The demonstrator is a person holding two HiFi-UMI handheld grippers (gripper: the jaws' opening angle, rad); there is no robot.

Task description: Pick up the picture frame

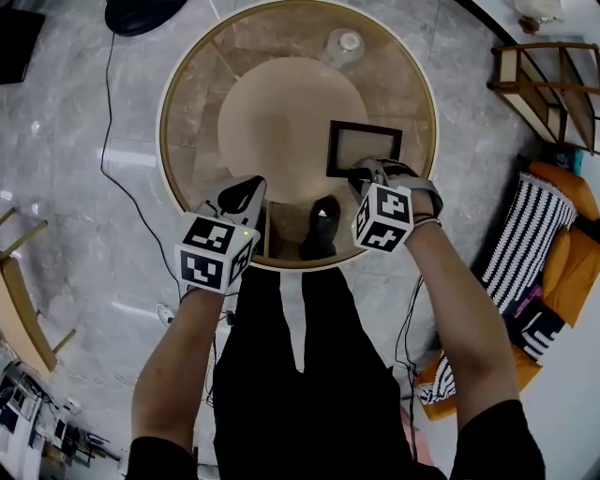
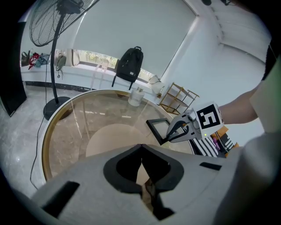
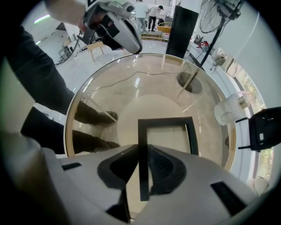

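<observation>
Grey jaws of the left gripper [image 2: 141, 146] are pressed together on nothing, above the near rim of the round glass table [image 1: 187, 103]. Just to its right, the right gripper [image 3: 143, 151] points straight down, its 2 jaws pinching 1 bar of the black frame [image 1: 364, 148] close to a near corner. The frame lies on the table's right half, between the centre and the rim. Beyond it a clear jar [image 1: 344, 43] stands at the far rim. Past the table, a dark fan base [image 1: 141, 11] sits on the floor.
</observation>
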